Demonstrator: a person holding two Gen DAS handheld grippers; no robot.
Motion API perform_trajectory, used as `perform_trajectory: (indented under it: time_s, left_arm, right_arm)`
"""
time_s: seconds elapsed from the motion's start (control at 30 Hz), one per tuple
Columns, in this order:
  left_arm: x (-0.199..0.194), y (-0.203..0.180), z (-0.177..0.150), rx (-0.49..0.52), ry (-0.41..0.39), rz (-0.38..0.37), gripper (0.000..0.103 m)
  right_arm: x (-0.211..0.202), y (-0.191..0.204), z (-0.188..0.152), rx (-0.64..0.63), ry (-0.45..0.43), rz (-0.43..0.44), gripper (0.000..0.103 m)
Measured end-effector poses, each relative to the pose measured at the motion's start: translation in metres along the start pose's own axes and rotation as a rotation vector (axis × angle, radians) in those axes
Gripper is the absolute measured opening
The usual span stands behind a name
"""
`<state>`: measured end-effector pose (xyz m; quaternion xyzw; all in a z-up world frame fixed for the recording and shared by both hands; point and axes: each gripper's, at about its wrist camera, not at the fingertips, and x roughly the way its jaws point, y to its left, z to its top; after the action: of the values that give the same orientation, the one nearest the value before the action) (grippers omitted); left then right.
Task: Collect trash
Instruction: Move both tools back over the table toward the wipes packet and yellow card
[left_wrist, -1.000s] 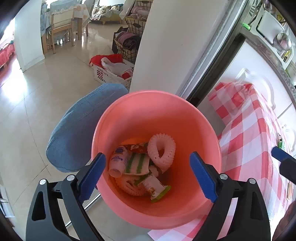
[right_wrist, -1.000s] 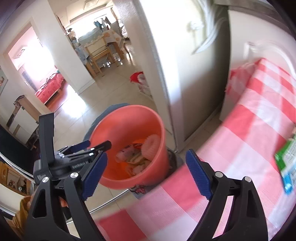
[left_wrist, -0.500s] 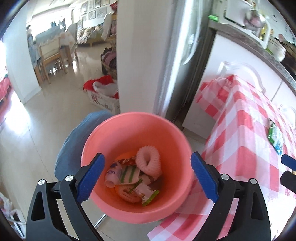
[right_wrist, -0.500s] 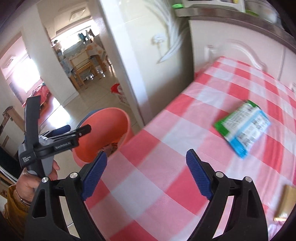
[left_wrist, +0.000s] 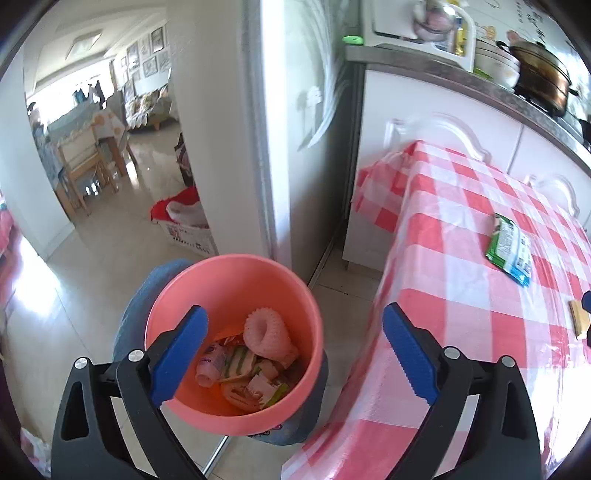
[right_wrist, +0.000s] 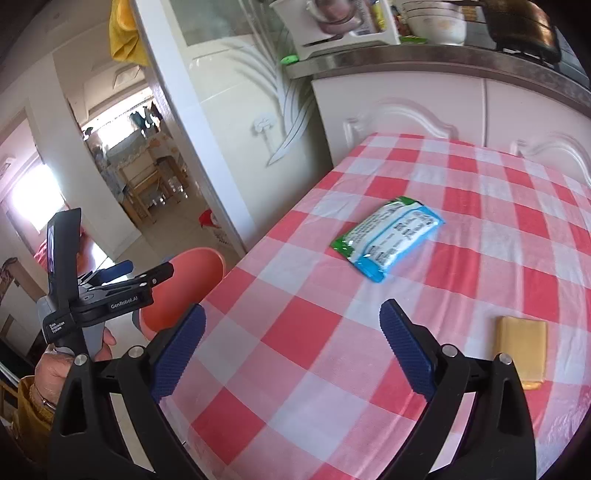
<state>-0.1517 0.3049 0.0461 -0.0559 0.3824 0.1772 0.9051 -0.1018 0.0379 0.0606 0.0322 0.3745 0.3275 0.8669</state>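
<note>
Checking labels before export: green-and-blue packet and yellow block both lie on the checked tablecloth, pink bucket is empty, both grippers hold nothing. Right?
Not quite: the pink bucket is not empty. The left wrist view shows wrappers, a small bottle and a pink ribbed ring inside it. The rest holds: green-and-blue packet and yellow block lie on the checked tablecloth, and left gripper and right gripper hold nothing.

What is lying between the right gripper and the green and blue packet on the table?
Nothing: in the right wrist view only bare checked tablecloth separates the right gripper, jaws opening and empty, from the packet.
</note>
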Motion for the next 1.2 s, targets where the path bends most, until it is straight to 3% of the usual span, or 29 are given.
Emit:
perform_trajectory:
  time_s: [0.3,0.5,0.93,1.2]
  left_arm:
    - [-0.025,-0.034,-0.001,0.063,-0.042,-0.024,0.095]
    - [-0.038,-0.057,-0.004,0.112,-0.060,-0.039,0.095]
    - [-0.071,-0.101,-0.020,0.220,-0.088,-0.083,0.096]
    - [-0.091,-0.119,-0.036,0.344,-0.073,-0.093,0.096]
  right_arm:
    - [-0.055,-0.018,-0.014,-0.020,-0.188,-0.044,0.099]
    - [-0.083,-0.024,-0.020,-0.051,-0.254,-0.103,0.099]
    - [-0.115,-0.047,-0.047,-0.003,-0.234,-0.172,0.099]
    - [-0.125,-0.068,-0.049,0.059,-0.193,-0.195,0.099]
